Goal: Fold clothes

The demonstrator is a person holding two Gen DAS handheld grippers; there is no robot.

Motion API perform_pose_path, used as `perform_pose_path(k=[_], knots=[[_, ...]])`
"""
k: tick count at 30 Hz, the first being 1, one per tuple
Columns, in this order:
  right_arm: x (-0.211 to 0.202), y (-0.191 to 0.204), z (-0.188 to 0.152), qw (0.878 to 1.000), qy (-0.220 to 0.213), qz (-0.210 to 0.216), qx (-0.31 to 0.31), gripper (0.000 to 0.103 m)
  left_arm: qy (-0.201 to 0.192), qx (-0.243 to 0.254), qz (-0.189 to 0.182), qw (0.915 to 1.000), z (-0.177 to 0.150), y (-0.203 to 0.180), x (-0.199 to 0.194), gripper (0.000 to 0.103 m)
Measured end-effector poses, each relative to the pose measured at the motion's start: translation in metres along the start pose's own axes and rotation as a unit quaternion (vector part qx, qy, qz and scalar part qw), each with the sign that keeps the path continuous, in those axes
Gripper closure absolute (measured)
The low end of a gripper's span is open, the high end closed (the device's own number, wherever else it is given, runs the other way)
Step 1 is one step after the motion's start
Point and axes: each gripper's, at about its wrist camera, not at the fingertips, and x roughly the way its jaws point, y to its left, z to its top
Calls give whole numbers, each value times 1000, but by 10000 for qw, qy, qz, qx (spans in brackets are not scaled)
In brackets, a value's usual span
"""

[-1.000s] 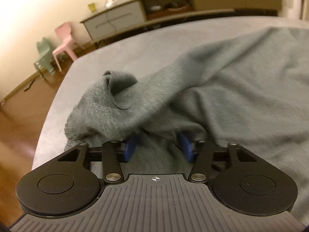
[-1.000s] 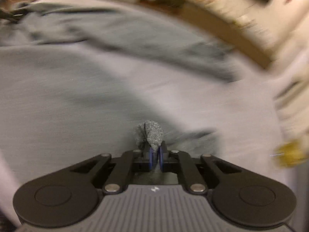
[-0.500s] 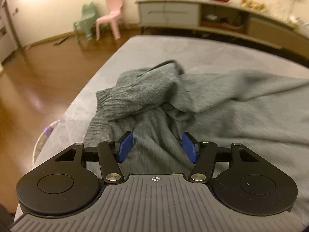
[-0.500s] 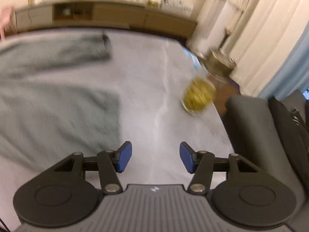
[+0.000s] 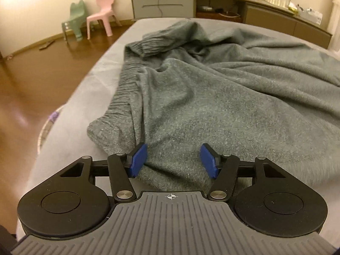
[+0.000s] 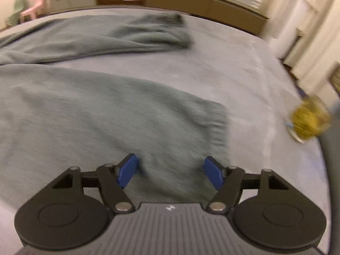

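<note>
In the left wrist view, the left hand-held gripper point(image 5: 173, 162) has its blue pads apart, about half spread, above the near part of the grey sweater point(image 5: 212, 97). The knit lies under the gap and nothing is pinched. Its left pad point(image 5: 138, 160) sits over a fold by the garment's near corner. The sweater is spread over a grey bed point(image 5: 89, 80), with its ribbed hem running along the bed's left edge. Farther on, a cuffed sleeve point(image 5: 153, 44) is bunched up near the far left of the bed. Beyond the bed are a wooden floor point(image 5: 31, 74), a green chair point(image 5: 73, 20) and a pink chair point(image 5: 102, 13) side by side, then a long sideboard point(image 5: 165, 5) against the wall.

In the right wrist view, which is blurred by motion, the right hand-held gripper point(image 6: 170, 172) has its jaws opening, already wide. The sweater's point(image 6: 95, 114) right edge lies beneath the gap, and the pads do not press on it. That edge ends in a ribbed hem point(image 6: 216, 125) just ahead, with bare bed point(image 6: 244, 74) to its right. Farther off, the other sleeve point(image 6: 127, 34) lies stretched across the bed toward the right. A yellow object point(image 6: 308, 121), too blurred to identify, sits at the bed's right edge. Pale curtains point(image 6: 308, 31) hang beyond.
</note>
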Motion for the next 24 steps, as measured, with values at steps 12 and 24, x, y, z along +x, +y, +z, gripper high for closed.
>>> perform_pose_path(k=[12, 24], knots=[[-34, -15, 1, 9985, -413, -79, 351, 34, -138, 107, 204, 9996, -5, 19, -39, 50], [-23, -18, 3, 9989, -237, -338, 210, 34, -275, 987, 655, 9926, 24, 3, -26, 43]])
